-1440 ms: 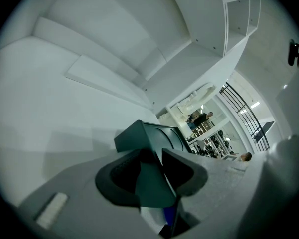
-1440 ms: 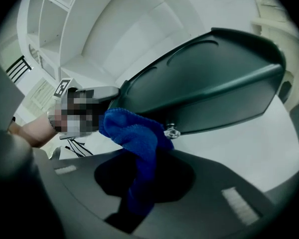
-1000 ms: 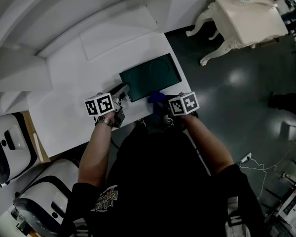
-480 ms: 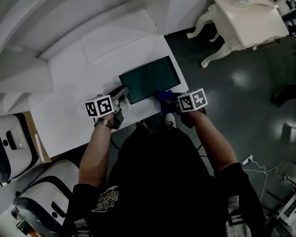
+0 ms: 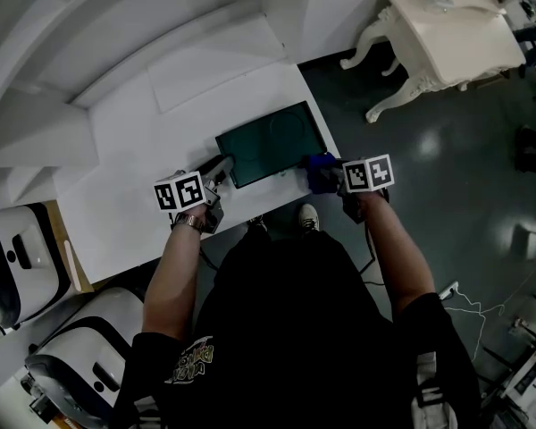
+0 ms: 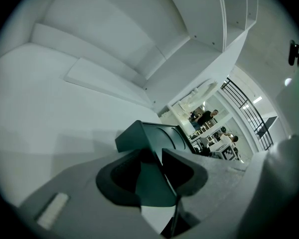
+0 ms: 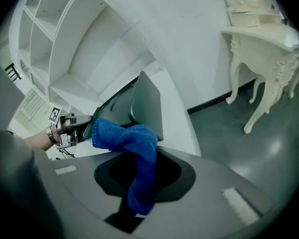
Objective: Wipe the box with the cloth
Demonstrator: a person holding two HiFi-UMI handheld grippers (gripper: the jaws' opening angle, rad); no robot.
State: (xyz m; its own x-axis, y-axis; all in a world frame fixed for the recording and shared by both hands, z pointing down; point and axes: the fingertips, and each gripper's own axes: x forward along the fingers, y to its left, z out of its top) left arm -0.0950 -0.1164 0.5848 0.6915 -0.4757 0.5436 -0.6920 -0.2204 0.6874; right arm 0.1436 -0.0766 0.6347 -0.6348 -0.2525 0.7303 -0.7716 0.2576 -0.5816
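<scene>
Box [image 5: 271, 140] on white table [image 5: 134, 186], dark floor [image 5: 447, 150] beside; left gripper [image 5: 221, 165] pinches its corner, right gripper [image 7: 139, 173] clamps cloth [image 7: 124, 133]

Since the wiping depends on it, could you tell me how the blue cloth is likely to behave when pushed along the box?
Probably floppy: the cloth droops and folds where the right gripper pinches it. Its fuzzy texture suggests it is light and drags rather than slides, so it may bunch against the box.
</scene>
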